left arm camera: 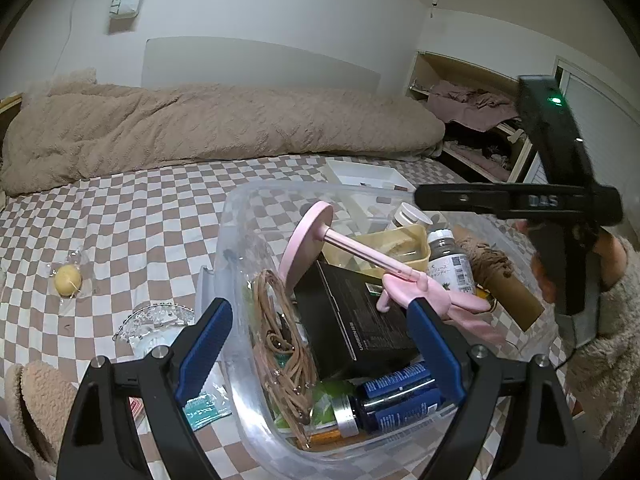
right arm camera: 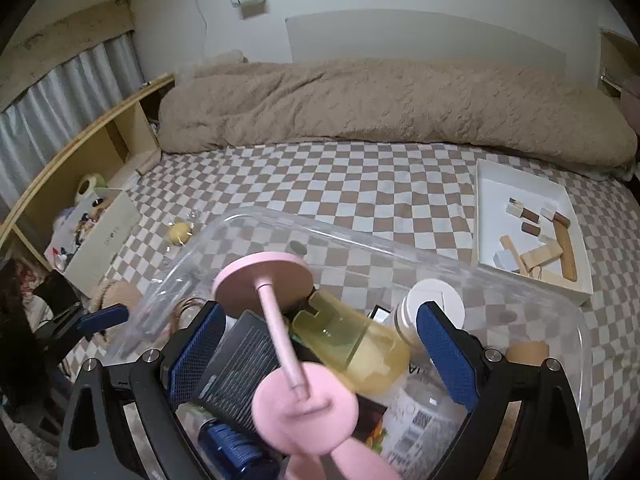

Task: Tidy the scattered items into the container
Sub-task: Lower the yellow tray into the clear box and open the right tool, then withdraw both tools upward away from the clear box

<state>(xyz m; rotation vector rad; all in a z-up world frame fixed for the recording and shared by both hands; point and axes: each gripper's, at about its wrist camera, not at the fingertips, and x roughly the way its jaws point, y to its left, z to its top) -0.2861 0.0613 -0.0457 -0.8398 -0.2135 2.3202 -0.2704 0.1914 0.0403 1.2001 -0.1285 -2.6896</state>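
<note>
Here our right gripper [right arm camera: 320,354] hangs over the clear plastic storage bin [right arm camera: 576,344] with its blue-padded fingers [right arm camera: 446,354] spread wide and pressing on nothing; the pink stand with a round base and thin stem [right arm camera: 276,328] lies loose between them, tilted across the bin's load. Our left gripper [left arm camera: 320,344] is likewise released, its fingers [left arm camera: 208,344] straddling the near wall of the bin without gripping it.

Around the pink stand, in the lower half of both views, sit a black rectangular box [left arm camera: 352,320], a translucent yellow plastic container [right arm camera: 352,344], a dark blue bottle with a silver cap [left arm camera: 392,400], a coil of tan cord [left arm camera: 280,340] and a white-capped bottle [right arm camera: 432,304], all inside the bin.

We judge the pink stand freshly deposited, so this placing step looks finished. Still out on the checked bedsheet [right arm camera: 360,184] are a small yellow ball in clear wrapping [left arm camera: 68,280] at the left of the left view, some crumpled clear packaging [left arm camera: 156,322] and a teal sachet [left arm camera: 204,408] near the left fingers. The next move calls for lifting clear of the bin and reaching left for one of those. The thin wrappers will probably need a low, flat pinch.
</note>
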